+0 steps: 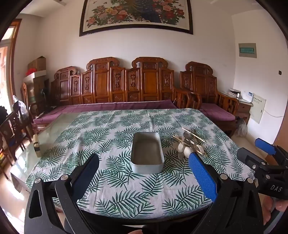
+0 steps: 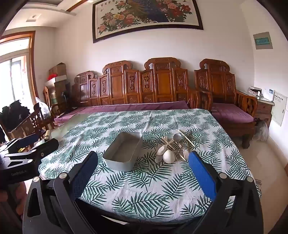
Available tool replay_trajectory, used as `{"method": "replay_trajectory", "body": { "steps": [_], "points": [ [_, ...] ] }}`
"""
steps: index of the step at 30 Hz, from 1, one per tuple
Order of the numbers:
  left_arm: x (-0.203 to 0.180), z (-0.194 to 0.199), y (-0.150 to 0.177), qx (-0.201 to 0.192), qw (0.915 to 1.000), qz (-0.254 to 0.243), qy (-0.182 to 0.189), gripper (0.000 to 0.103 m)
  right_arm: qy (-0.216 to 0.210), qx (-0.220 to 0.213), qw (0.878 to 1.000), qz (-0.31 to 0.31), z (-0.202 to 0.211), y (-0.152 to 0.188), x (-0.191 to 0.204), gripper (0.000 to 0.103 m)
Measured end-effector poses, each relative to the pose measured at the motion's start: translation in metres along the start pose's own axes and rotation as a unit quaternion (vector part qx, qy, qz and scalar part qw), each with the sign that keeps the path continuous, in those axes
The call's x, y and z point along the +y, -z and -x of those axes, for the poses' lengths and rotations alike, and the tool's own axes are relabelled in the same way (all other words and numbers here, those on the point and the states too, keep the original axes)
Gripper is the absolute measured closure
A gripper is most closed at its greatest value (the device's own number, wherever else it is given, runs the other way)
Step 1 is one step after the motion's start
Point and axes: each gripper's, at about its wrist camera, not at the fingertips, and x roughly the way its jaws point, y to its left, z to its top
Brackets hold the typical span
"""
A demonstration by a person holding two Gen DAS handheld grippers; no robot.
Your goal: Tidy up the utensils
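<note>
Fern-print tablecloth [image 2: 144,180] covers table before carved wooden sofa [image 2: 144,86], peony painting [image 2: 144,16] above.

Bench [image 1: 126,180] covered by white cloth [image 2: 153,189] printed with green fern leaves; bare glass edge on its left side. Behind it, carved wooden sofa [image 1: 111,84] with purple cushion [image 1: 108,106], matching armchair [image 2: 223,93] to the right. Above the sofa, framed flower-and-peacock painting [image 1: 136,16] on white wall. Cardboard boxes [image 1: 36,64] stacked in the left corner. Small side cabinet [image 2: 264,108] by the right wall, grey panel [image 1: 247,50] mounted higher up. Window with wooden frame [image 2: 18,63] far left.
</note>
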Motion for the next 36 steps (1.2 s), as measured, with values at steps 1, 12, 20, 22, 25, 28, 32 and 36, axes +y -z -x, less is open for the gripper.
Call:
{"method": "replay_trajectory", "body": {
  "steps": [1,12,20,22,25,28,32,36],
  "points": [
    [0.0,0.0,0.0,-0.001,1.0,-0.002,-0.003,0.006,-0.001,0.0,1.0,0.0,0.0,0.0,0.0,0.002],
    [0.0,0.0,0.0,-0.002,1.0,0.0,-0.002,0.006,-0.001,0.001,1.0,-0.002,-0.001,0.0,0.0,0.002],
    [-0.002,0.005,-0.008,-0.004,1.0,-0.001,0.001,0.006,-0.001,0.003,1.0,-0.002,0.0,0.0,0.001,0.002],
    [-0.001,0.006,-0.009,-0.004,1.0,-0.001,0.001,0.006,-0.001,0.003,1.0,-0.002,-0.001,0.001,0.001,0.002],
    [-0.007,0.004,-0.012,-0.005,1.0,-0.002,0.0,0.006,-0.001,0.003,1.0,-0.002,-0.001,0.001,0.001,0.002],
    [-0.006,0.005,-0.01,-0.005,1.0,-0.002,0.001,0.006,-0.001,0.004,1.0,-0.002,-0.001,0.0,0.002,0.002],
    [-0.007,0.005,-0.011,-0.006,1.0,-0.003,-0.001,0.006,-0.001,0.003,1.0,-0.002,0.0,0.0,0.001,0.003],
    [-0.007,0.005,-0.009,-0.007,1.0,-0.003,0.0,0.006,-0.001,0.003,1.0,-0.002,-0.001,0.0,0.001,0.002]
  ]
}}
